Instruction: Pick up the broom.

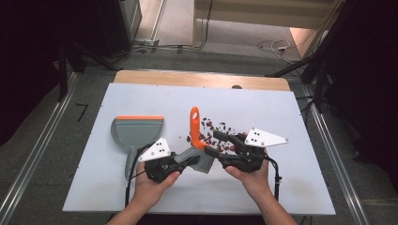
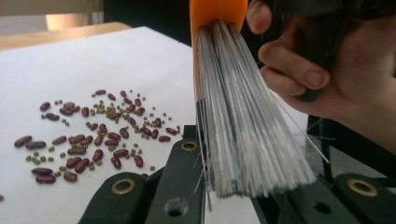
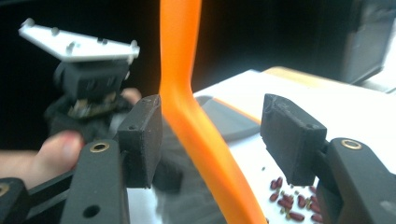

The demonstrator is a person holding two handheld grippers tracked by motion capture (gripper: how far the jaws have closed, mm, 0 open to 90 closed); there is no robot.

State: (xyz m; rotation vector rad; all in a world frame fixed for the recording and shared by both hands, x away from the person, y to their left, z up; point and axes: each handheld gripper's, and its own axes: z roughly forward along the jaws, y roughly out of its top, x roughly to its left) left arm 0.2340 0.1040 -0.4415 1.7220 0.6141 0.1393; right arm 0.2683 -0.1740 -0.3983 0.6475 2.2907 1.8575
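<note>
A hand brush with an orange handle [image 1: 194, 126] and grey bristles [image 1: 199, 160] is held up off the white board between the two grippers. My left gripper [image 1: 190, 161] is shut on the bristles [image 2: 243, 130], which fan out between its jaws. My right gripper [image 1: 219, 144] is open around the handle [image 3: 187, 102]; the handle runs close by the left pad [image 3: 140, 140] and stands clear of the right pad [image 3: 289, 140]. Red beans and small green beans [image 1: 218, 129] lie scattered just behind the brush, and the left gripper view shows the beans [image 2: 93, 135] left of the jaws.
A grey dustpan [image 1: 137, 133] with an orange lip lies flat to the left of the brush. The white board [image 1: 281, 187] covers a wooden table. The hand on the right gripper [image 2: 327, 79] is close behind the bristles. Metal rails run along both sides.
</note>
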